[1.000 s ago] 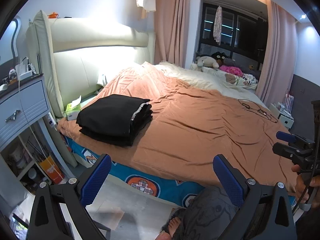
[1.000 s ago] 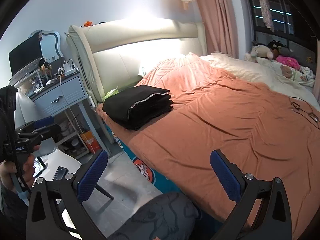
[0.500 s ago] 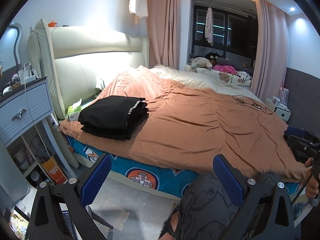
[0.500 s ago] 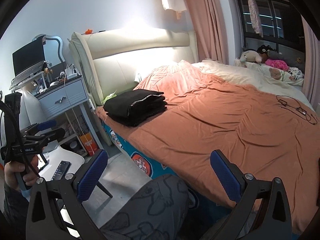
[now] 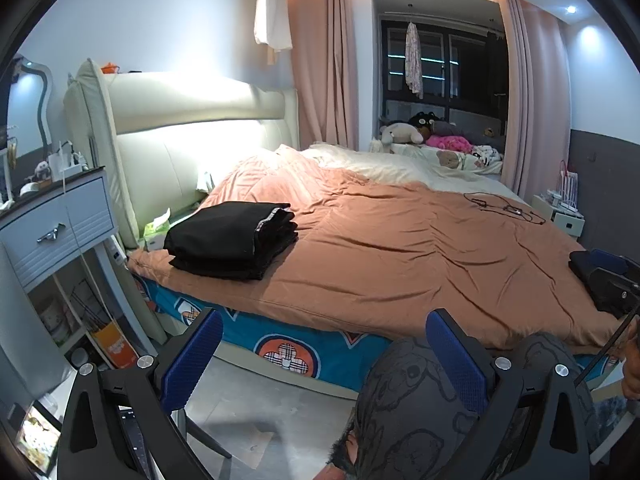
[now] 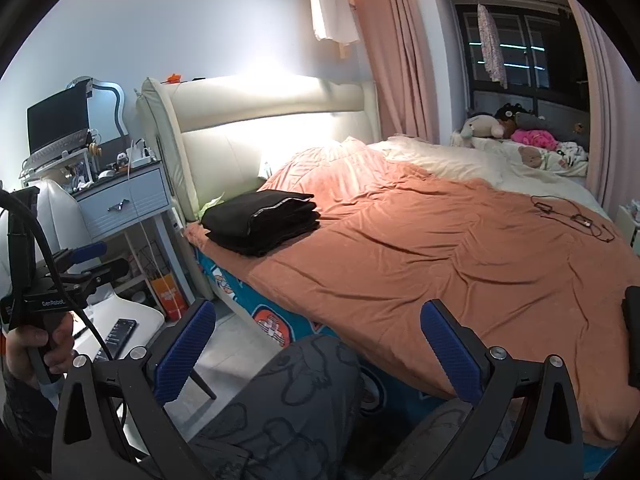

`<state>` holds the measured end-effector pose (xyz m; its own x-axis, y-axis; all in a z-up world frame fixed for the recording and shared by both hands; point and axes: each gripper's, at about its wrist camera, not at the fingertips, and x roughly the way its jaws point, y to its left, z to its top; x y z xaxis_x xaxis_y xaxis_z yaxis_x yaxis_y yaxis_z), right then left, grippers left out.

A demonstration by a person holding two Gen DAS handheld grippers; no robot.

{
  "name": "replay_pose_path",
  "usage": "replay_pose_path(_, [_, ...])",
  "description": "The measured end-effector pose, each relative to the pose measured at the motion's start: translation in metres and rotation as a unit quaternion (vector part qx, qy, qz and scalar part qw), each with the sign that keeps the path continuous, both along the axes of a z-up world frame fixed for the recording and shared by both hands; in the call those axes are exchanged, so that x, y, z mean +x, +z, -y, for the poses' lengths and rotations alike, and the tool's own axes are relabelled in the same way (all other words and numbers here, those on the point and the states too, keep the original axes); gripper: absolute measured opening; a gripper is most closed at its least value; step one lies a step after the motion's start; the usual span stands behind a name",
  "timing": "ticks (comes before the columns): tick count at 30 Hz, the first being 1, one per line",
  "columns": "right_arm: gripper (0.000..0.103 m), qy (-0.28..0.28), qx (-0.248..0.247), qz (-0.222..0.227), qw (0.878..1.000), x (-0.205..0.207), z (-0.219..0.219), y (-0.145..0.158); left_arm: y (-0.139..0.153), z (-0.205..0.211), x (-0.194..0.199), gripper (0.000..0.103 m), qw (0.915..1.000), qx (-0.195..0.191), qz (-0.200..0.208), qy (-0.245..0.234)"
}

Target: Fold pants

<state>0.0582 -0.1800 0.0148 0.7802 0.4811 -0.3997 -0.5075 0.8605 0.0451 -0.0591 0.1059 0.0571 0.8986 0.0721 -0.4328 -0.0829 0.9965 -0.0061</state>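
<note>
while the person is standing at the side of the bed [image 5: 400, 264], both tools are hanging low over their knees w/ nothing between the blue pads. the left gripper [image 5: 320, 364] is gaping wide and empty, and the right gripper [image 6: 316, 356] is doing the same — jaws spread, gripping nothing. the black pants [image 5: 232, 242] are sitting as a neat folded stack on the orange blanket [image 6: 440, 248], near the bed's edge and close to the cream headboard [image 5: 192, 128], well apart from both tools. judging by that tidy stack, the folding is looking done or nearly so. the fabric is looking soft and floppy, prob fairly light but thick in layers, so it's likely sagging or sliding apart if pinched by one layer only. best bet — taking it by the folded side, both tools biting through all layers at opposite ends. a pale trim is showing along one edge of the stack. a dark item at the far right edge is too cut off to identify.
</note>
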Motion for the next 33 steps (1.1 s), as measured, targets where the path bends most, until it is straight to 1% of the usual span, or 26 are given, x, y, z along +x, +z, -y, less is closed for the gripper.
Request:
replay_pose_path(7, [0.103, -0.004, 0.004, -0.003, 1.000, -0.001, 0.004, -0.007, 0.000, 0.004, 0.000, 0.103, 0.9999, 0.000, 0.005, 0.009])
replay_pose_path(15, [0.103, -0.009, 0.008, -0.004, 1.000, 0.000, 0.006, -0.008, 0.000, 0.009, 0.003, 0.103, 0.9998, 0.002, 0.006, 0.018])
replay_pose_path(33, [0.103, -0.014, 0.003, -0.019, 1.000, 0.001, 0.008, -0.004, -0.001, 0.014, -0.002, 0.103, 0.9998, -0.006, 0.002, 0.016])
